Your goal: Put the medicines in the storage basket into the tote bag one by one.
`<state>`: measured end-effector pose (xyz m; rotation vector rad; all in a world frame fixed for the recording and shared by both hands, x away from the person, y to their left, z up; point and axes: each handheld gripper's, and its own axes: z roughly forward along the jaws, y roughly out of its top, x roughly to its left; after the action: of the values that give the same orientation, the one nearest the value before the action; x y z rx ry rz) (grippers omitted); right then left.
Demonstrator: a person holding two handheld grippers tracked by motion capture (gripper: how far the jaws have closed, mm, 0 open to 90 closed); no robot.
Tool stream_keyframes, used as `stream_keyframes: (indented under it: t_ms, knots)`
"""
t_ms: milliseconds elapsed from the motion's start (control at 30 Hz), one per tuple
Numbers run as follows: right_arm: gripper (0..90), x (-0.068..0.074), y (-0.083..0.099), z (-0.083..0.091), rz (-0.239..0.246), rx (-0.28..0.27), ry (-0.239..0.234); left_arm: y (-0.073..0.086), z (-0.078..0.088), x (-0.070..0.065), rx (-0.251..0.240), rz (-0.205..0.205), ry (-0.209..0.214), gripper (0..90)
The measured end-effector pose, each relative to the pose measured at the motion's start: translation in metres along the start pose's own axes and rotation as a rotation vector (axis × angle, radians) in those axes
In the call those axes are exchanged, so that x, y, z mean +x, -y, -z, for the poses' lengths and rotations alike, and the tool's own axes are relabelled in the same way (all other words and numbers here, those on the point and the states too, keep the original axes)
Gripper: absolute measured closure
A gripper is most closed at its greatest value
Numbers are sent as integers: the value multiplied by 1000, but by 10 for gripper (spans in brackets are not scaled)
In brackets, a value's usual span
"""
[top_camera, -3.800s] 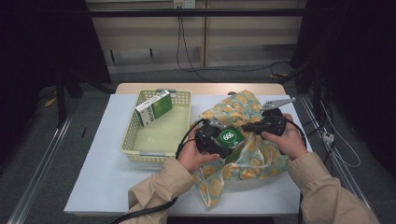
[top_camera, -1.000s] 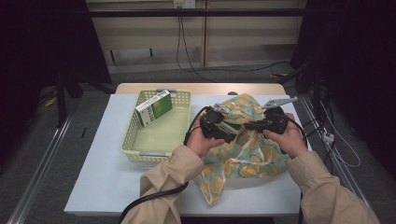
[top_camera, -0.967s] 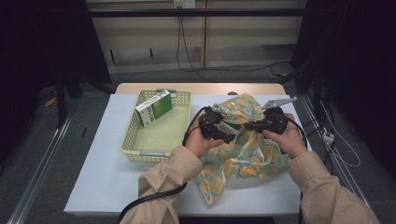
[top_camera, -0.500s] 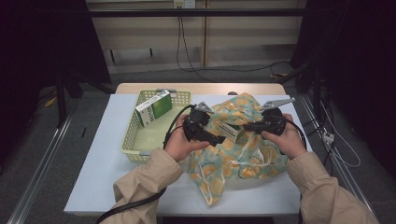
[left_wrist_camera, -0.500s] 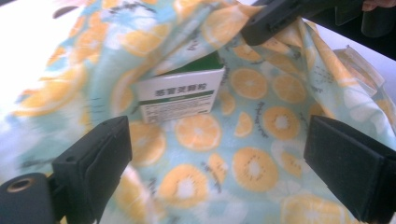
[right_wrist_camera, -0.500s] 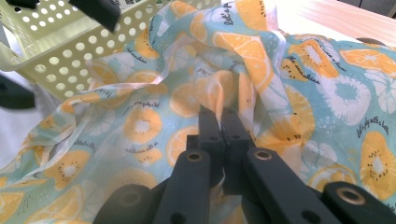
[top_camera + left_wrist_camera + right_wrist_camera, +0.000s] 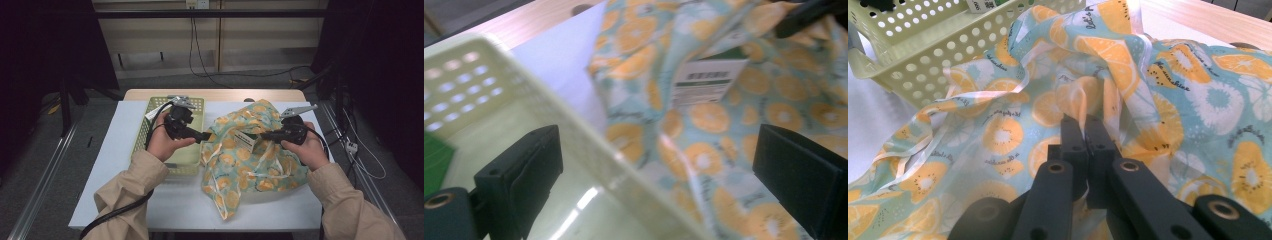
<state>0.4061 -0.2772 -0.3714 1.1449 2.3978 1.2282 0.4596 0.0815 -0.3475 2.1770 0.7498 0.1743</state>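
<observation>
A fruit-print cloth bag [image 7: 250, 165] lies on the white table, right of a pale green basket [image 7: 142, 135]. A green-and-white box [image 7: 244, 142] pokes out of the bag's mouth. My left gripper [image 7: 205, 135] hovers over the basket's right rim, pointing at the bag. In the left gripper view the left gripper [image 7: 659, 150] stands open with nothing between its jaws, facing the bag [image 7: 724, 115], the box [image 7: 709, 77] and the basket [image 7: 454, 75]. My right gripper [image 7: 263, 135] is shut on the bag's upper fabric. The right gripper view shows that gripper [image 7: 1082, 125] pinching a fold of the bag [image 7: 998, 135].
Another green box lies in the basket, a sliver of it [image 7: 434, 160] at the left edge of the left gripper view. The basket [image 7: 938, 50] stands close against the bag's left side. Bare table [image 7: 115, 185] lies in front of the basket. Cables trail on the floor behind.
My left gripper has drawn back leftward and slightly upward from the bag's mouth to above the basket's right rim. The box stays in the bag. The right gripper has held still.
</observation>
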Motion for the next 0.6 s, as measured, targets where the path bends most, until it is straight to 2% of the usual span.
stream_keyframes:
  t_ms: [133, 167, 200, 367, 400, 433, 533, 600]
  knots:
    - [898, -1, 0, 0, 1, 1, -3, 5, 5, 16, 3, -8, -17, 62]
    - [898, -1, 0, 0, 1, 1, -4, 6, 6, 19, 9, -8, -48, 62]
    - [898, -1, 0, 1, 2, 2, -4, 7, 6, 25, 19, -13, -36, 63]
    - [898, -2, 1, 2, -4, -1, -5, 14, 9, 44, 20, 33, -78, 65]
    - [898, -2, 1, 3, -3, -1, -6, 16, 10, 46, 21, 39, -106, 66]
    - [898, -2, 1, 3, -4, 0, -7, 17, 10, 50, 11, 48, -85, 68]
    - [898, -2, 2, 3, -3, 1, -8, 20, 13, 58, 5, 67, -106, 75]
    - [898, -2, 2, 3, -3, 1, -10, 20, 16, 63, 1, 61, -119, 76]
